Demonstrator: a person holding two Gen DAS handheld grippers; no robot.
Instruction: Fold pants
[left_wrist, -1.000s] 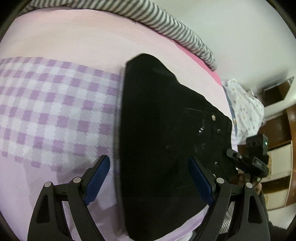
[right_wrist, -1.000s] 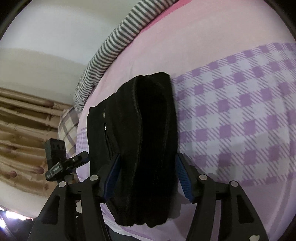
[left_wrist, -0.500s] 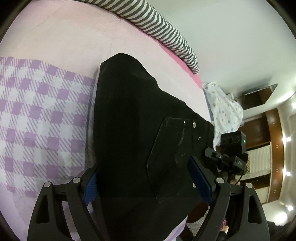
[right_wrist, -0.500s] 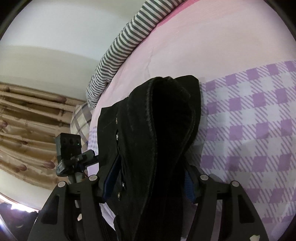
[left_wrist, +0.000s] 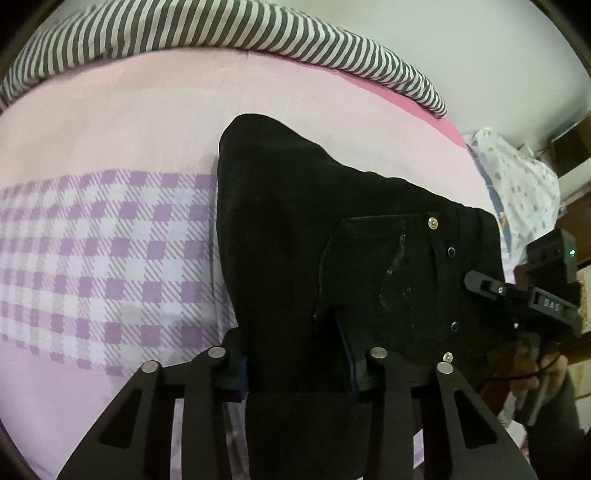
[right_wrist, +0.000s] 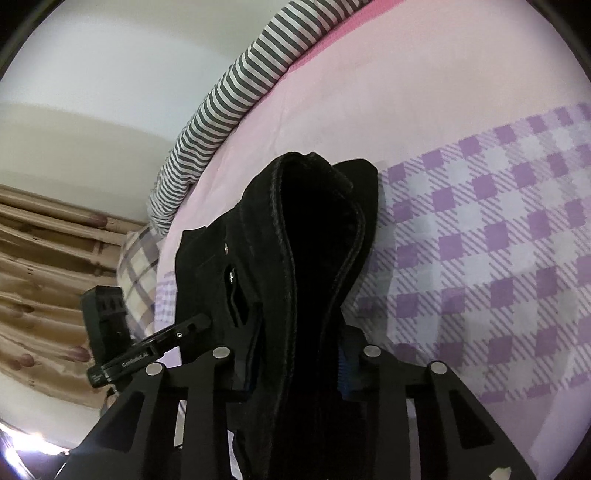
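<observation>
My left tool (left_wrist: 295, 373) and right tool (right_wrist: 295, 365) are both closing on the near edge of the pants (left_wrist: 332, 240) lying on the bed (left_wrist: 110, 110). I'd pinch every layer, then lift evenly.

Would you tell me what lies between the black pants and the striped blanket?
Only bare pink sheet separates the pants from the striped blanket; both wrist views show it.
</observation>
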